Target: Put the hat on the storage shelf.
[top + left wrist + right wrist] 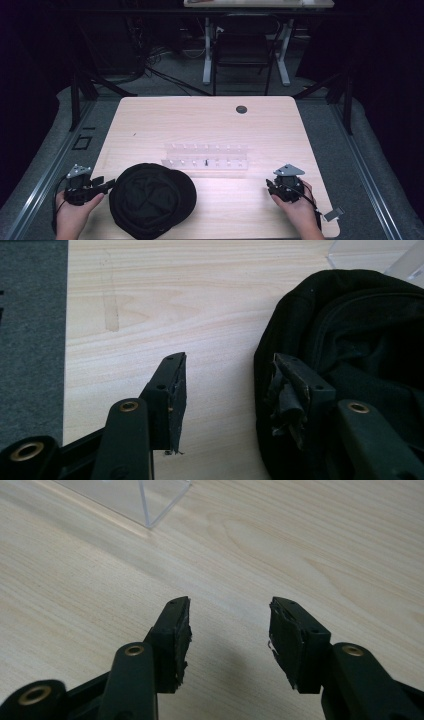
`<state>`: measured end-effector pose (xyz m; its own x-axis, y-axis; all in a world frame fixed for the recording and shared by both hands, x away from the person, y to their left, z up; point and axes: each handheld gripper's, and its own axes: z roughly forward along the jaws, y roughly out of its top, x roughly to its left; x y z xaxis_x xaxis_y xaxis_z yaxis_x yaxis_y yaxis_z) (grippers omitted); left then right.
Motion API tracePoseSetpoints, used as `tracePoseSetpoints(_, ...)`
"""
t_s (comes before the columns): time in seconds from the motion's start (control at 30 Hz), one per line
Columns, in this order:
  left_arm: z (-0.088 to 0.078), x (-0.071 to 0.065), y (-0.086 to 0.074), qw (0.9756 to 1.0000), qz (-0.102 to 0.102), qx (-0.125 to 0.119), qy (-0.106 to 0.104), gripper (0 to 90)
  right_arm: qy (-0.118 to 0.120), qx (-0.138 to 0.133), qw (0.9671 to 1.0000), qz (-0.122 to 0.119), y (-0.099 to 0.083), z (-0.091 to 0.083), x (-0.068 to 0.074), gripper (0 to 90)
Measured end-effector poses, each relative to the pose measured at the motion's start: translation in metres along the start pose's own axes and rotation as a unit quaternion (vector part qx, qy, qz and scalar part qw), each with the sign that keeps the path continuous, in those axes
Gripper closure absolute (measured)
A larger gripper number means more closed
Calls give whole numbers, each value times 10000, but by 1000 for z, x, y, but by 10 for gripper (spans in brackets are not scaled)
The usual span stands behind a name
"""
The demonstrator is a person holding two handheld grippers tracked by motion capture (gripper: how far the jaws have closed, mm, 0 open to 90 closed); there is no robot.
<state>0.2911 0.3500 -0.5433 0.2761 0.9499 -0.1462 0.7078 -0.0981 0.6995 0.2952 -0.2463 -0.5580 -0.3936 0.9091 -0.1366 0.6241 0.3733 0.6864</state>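
A round black fabric hat (pixel 152 199) lies at the table's front left. My left gripper (pixel 109 187) is held just left of it, pointing right at its brim. In the left gripper view the jaws stand open (pixel 227 370): one fingertip (pixel 172 377) is over bare wood, the other is over the edge of the hat (pixel 360 325). My right gripper (pixel 272 186) is at the front right, open over bare wood (pixel 230 612) with nothing between its fingers. A clear acrylic rack (pixel 205 156) stands mid-table, and its corner (pixel 145 497) lies ahead of the right gripper.
A small dark piece (pixel 206 161) sits in the rack's front row. A round dark grommet (pixel 241 109) is set in the table near its far edge. Grey floor (pixel 30 340) lies past the table's left edge. A chair (pixel 245 45) and a desk stand beyond the table.
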Motion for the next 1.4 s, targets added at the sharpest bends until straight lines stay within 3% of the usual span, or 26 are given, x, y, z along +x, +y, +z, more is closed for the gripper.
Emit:
tracePoseSetpoints(0.13,1,0,1,10000,-4,26,-16,491,61,-24,10000,75,-1,-1,-1,506)
tracePoseSetpoints(0.47,-5,0,3,9999,-12,122,-12,490,73,-4,10000,-1,1,-1,2,506)
tracePoseSetpoints(0.6,-13,-2,9,9994,-122,191,-243,503,69,-44,10000,51,1,-1,2,506)
tracePoseSetpoints(0.7,-16,-3,11,9982,-245,391,-393,512,63,-56,9999,68,1,-2,0,507)
tracePoseSetpoints(0.77,-19,-3,13,9962,-342,610,-511,529,88,-62,9999,120,1,-2,-1,509)
tracePoseSetpoints(0.93,-22,-1,12,9935,-481,890,-520,514,144,-51,9998,91,2,-2,0,527)
tracePoseSetpoints(1.13,-18,6,9,9887,-811,1046,-704,539,158,-60,9998,105,2,-2,0,527)
tracePoseSetpoints(1.17,-17,8,9,9875,-818,1127,-738,557,178,-61,9997,134,2,-3,0,527)
tracePoseSetpoints(1.2,-14,10,8,9849,-967,1140,-873,567,160,-12,9998,149,2,-3,0,527)
tracePoseSetpoints(1.23,-14,10,8,9849,-967,1140,-873,576,160,-12,9998,149,2,-3,0,527)
tracePoseSetpoints(1.27,-12,10,9,9826,-1040,1207,-951,581,157,-17,9998,125,1,-2,1,527)
tracePoseSetpoints(1.37,-9,12,10,9801,-997,1399,-996,584,188,-11,9998,90,2,-2,3,527)
tracePoseSetpoints(1.4,-8,13,11,9778,-1045,1488,-1042,585,189,-9,9998,98,2,-2,3,527)
